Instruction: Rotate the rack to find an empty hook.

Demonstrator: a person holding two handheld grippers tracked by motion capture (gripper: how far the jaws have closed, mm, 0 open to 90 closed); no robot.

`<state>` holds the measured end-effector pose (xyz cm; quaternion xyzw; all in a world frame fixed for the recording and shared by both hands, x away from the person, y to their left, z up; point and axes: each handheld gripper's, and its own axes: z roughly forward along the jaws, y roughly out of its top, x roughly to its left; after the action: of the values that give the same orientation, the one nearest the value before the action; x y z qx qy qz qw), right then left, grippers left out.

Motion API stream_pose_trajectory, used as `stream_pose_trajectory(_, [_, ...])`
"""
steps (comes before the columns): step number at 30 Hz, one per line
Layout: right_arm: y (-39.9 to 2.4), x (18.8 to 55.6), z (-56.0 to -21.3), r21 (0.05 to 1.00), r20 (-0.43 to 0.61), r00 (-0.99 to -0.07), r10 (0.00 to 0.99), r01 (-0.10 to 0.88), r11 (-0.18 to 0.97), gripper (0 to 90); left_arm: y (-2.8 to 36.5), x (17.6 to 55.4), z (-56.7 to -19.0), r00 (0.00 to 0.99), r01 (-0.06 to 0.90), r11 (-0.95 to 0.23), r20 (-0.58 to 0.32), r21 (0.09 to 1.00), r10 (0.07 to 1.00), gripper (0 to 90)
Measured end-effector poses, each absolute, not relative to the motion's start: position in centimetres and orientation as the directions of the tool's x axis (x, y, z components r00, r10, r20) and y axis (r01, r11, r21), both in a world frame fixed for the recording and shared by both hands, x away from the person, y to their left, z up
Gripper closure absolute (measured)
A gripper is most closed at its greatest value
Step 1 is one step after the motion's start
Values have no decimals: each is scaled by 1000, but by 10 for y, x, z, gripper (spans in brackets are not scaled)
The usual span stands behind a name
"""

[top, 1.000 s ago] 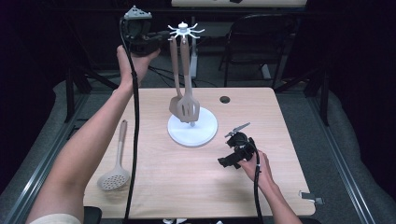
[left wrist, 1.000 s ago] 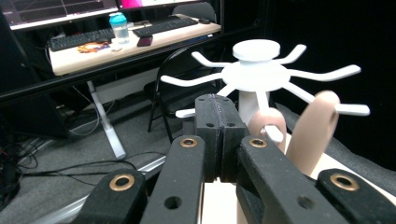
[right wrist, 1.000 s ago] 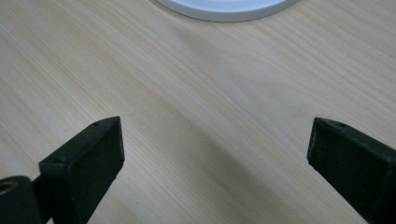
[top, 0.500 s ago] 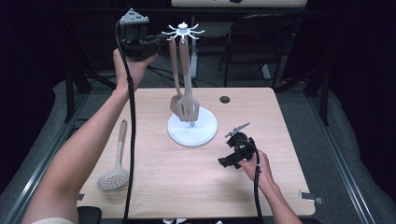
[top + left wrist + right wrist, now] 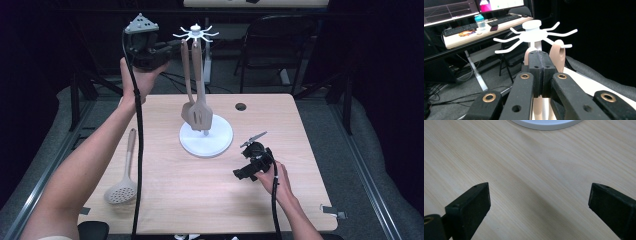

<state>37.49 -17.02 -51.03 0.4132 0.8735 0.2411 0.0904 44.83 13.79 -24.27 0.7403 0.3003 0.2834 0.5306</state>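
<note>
A white utensil rack (image 5: 196,34) stands on a round base (image 5: 220,142) at the middle of the wooden table (image 5: 175,200). Two beige utensils hang from its hooks, a slotted turner (image 5: 201,117) and a spatula (image 5: 187,112). A beige skimmer (image 5: 122,187) lies flat at the table's left. My left gripper (image 5: 170,47) is held high, just left of the rack's top, shut with nothing between its jaws. In the left gripper view the left gripper (image 5: 541,56) points at the hooks (image 5: 534,33). My right gripper (image 5: 246,162) rests on the table right of the base, open and holding nothing, as the right gripper view shows (image 5: 539,202).
A black grommet (image 5: 241,106) sits at the table's far side. A dark chair (image 5: 280,45) stands behind the table. A desk with keyboards and monitors (image 5: 474,27) lies beyond the rack in the left gripper view. A strip of tape (image 5: 332,211) marks the near right corner.
My left gripper has drifted left, away from the rack's hooks, still shut. The right gripper and the utensils have stayed in place.
</note>
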Motion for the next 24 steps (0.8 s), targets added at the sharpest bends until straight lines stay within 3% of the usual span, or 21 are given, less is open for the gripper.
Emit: stream_pose_trajectory(24, [-172,375,-510,493,40,-641,767,680,543,36,136,465,-243,633,178,-269,99,947,768,899])
